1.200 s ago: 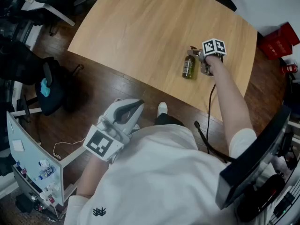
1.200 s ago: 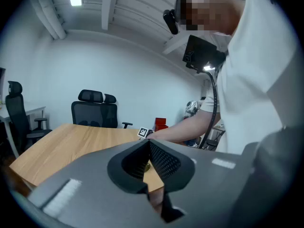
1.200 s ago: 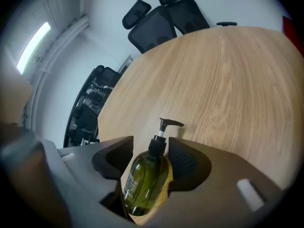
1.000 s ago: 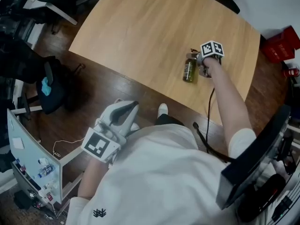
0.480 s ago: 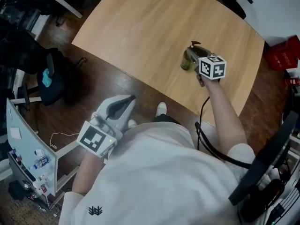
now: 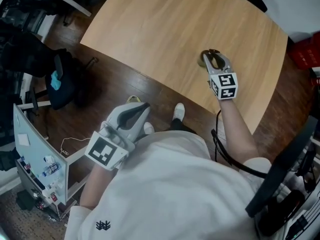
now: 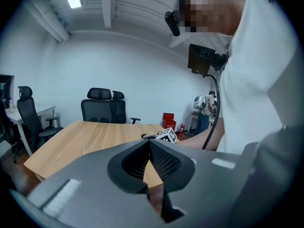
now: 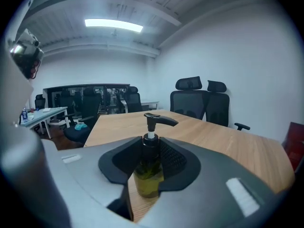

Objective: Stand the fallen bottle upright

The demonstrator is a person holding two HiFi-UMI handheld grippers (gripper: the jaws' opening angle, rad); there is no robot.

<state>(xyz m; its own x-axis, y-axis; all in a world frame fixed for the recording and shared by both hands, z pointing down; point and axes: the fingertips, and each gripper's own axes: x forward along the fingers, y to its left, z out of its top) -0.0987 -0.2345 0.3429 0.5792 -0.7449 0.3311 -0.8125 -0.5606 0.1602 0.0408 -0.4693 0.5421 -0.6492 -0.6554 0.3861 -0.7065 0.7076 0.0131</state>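
Observation:
A pump bottle point(image 8: 149, 177) of olive-green liquid with a black pump head stands upright between the pads of my right gripper point(image 8: 150, 158), which is shut on its neck and shoulder. In the head view the bottle point(image 6: 206, 59) shows from above over the wooden table point(image 6: 150, 24), near its front right edge, with the right gripper point(image 6: 214, 61) around it. I cannot tell whether its base touches the tabletop. My left gripper point(image 6: 139, 108) hangs close to the body, off the table, with its jaws shut and nothing in them; the left gripper view shows its pads point(image 7: 142, 163) meeting.
Black office chairs point(image 7: 103, 109) stand behind the table's far side. Red boxes point(image 6: 304, 54) sit on the floor at the right. A dark bag with a blue item point(image 6: 56, 81) lies on the floor at the left. A black cable point(image 6: 220, 149) trails from the right hand.
The bottle lay flat on the table with the right gripper beside it. That gripper has shut on it, risen and rolled, so the bottle stands upright. The left gripper has hardly moved.

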